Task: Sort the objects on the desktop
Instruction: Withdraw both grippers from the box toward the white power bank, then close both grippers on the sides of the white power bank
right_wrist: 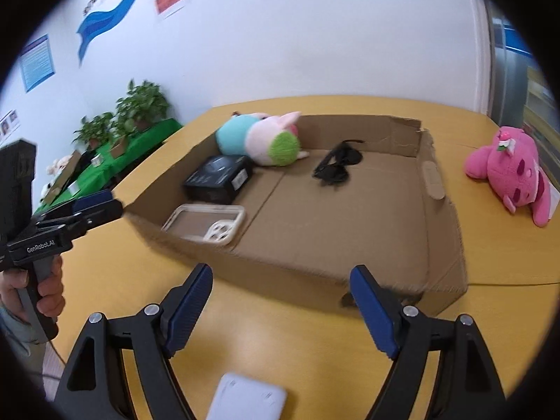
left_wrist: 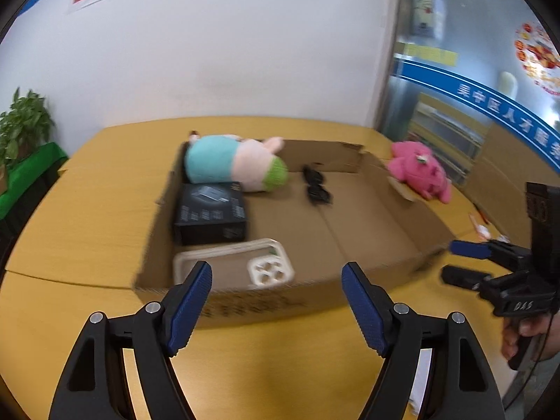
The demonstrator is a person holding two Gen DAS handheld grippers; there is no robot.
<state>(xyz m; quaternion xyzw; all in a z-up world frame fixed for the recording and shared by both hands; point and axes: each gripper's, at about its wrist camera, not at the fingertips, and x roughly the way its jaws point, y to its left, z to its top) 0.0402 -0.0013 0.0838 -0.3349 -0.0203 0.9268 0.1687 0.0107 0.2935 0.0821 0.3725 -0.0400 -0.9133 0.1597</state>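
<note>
**Four things boxed, two still out on the table**

One cardboard box (right_wrist: 437, 210) sits on the table (right_wrist: 315, 350). Inside: one blue-and-pink plush (right_wrist: 259, 136) lying lengthwise along the far wall, one black carton (right_wrist: 218, 178), one white phone case (right_wrist: 204, 225) with its long axis along the near wall, one pair of sunglasses (right_wrist: 336, 164). Outside: one pink plush (right_wrist: 511, 175) and one white pad (right_wrist: 245, 399). Left tool (left_wrist: 276, 301) and right tool (right_wrist: 281, 304) both stand apart, empty.

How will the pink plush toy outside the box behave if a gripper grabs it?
The pink plush toy looks soft, so the pads will probably sink in and it will sag rather than hold shape. Likely light for its bulk. Its fuzzy fabric should grip well, and lying slumped on the table it seems unlikely to roll.
</note>
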